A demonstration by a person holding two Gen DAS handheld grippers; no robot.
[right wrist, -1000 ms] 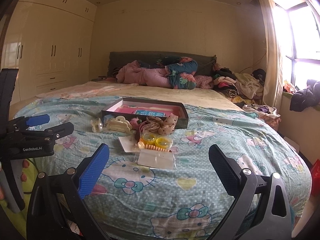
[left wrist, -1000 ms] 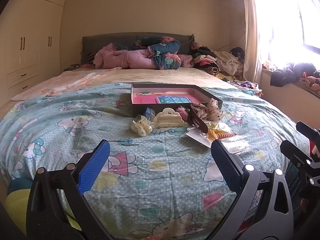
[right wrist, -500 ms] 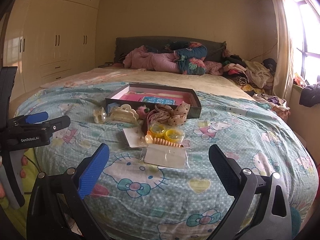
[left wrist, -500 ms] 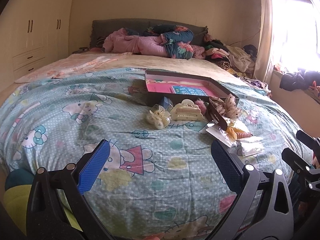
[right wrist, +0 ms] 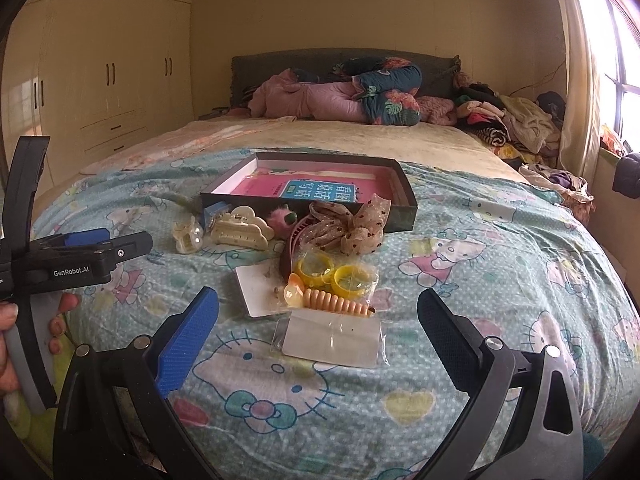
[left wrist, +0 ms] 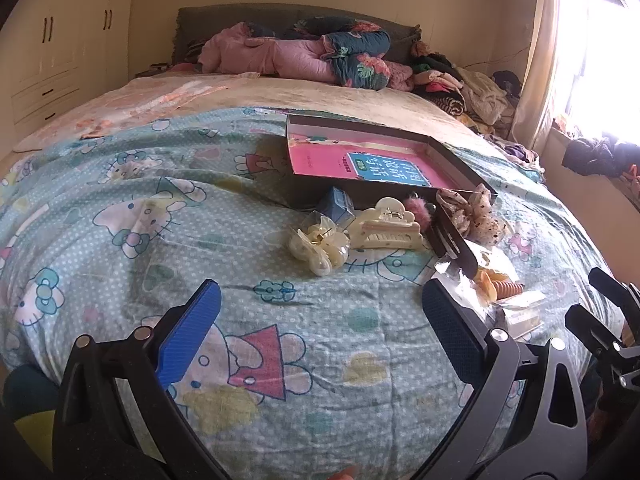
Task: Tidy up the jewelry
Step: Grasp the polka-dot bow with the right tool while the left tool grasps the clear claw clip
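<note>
On cartoon-print bedspread (right wrist: 460, 360), bedroom: left gripper (left wrist: 320, 320) and right gripper (right wrist: 318, 326) both spread wide, empty, hovering short of hair accessories heaped just before dark shallow box (right wrist: 404, 216). Cream claw clip (left wrist: 386, 230) near left gripper; clear packet (right wrist: 332, 336) nearest right. Risks: slick packet sliding from pads, soft quilt yielding underneath, bow scrunchie (right wrist: 348, 228) snagging neighbours.

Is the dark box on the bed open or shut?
Open: the box has no lid on it, and the pink book inside shows.
</note>
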